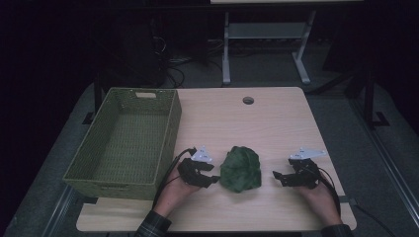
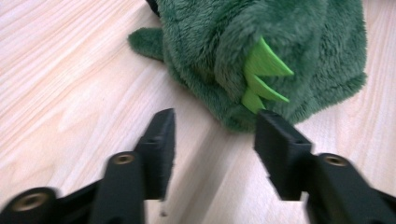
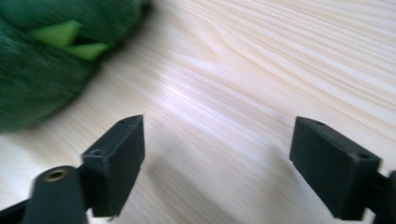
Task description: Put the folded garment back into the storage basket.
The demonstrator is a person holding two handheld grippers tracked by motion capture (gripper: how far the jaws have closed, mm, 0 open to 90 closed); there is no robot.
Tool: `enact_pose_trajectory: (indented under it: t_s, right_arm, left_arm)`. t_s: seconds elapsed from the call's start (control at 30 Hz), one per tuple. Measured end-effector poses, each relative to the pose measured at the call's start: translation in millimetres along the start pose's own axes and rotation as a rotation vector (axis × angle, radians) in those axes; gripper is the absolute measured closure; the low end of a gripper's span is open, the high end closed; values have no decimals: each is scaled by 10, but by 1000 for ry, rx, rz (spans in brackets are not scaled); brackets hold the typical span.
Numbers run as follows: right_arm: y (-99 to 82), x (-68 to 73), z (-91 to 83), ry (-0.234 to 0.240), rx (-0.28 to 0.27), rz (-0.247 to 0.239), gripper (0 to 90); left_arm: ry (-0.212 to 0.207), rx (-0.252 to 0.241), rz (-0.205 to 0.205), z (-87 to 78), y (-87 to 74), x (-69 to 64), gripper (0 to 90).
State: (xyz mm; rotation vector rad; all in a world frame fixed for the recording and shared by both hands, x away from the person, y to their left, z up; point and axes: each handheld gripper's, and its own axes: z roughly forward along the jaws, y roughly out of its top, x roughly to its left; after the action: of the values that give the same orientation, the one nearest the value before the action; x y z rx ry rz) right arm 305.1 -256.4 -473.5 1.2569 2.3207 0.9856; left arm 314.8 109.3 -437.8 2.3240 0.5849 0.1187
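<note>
High view: dim green plush toy point(image 1: 240, 169), shapeless.

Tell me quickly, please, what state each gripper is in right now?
Left gripper: jaws open, holding nothing; green plush toy just ahead.
Right gripper: jaws open, nothing between them, bare table ahead.

The plush toy point(image 1: 240, 169) is dark green and furry, with bright lime-green spikes point(image 2: 261, 77) along it. The table point(image 1: 276, 118) is pale wood with a fine streaked grain, and the basket point(image 1: 163, 143) is olive green with a woven pattern. Both grippers, left point(image 1: 211, 179) and right point(image 1: 277, 177), are black with grey plates on top, and the sleeve point(image 1: 153, 226) is a dark plaid.
</note>
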Motion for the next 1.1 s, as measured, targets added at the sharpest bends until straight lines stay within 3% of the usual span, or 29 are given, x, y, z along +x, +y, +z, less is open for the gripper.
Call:
enact_pose_trajectory:
  t_s: [0.23, 0.37, 0.6, 0.73, 0.87, 1.1]
  right_arm:
    - [-88, -42, 27, -33, -13, 10, 99]
    - [-90, -61, 38, -33, -15, 14, 83]
    - [-90, -61, 38, -32, -14, 17, 83]
    - [-90, -61, 38, -32, -14, 17, 83]
    - [-90, -61, 39, -32, -14, 17, 83]
    - [-90, -61, 38, -31, -14, 16, 84]
  left_arm:
    - [-18, 21, 40, -95, 74, -63, 276]
    - [-29, 13, 72, -131, 190, -81, 238]
    - [-69, 48, 145, -100, 437, -76, 176]
    - [-102, 82, 183, 3, 577, -60, 172]
    - [-109, 110, 210, 80, 635, -62, 162]
    - [-136, 152, 251, 300, 643, -46, 139]
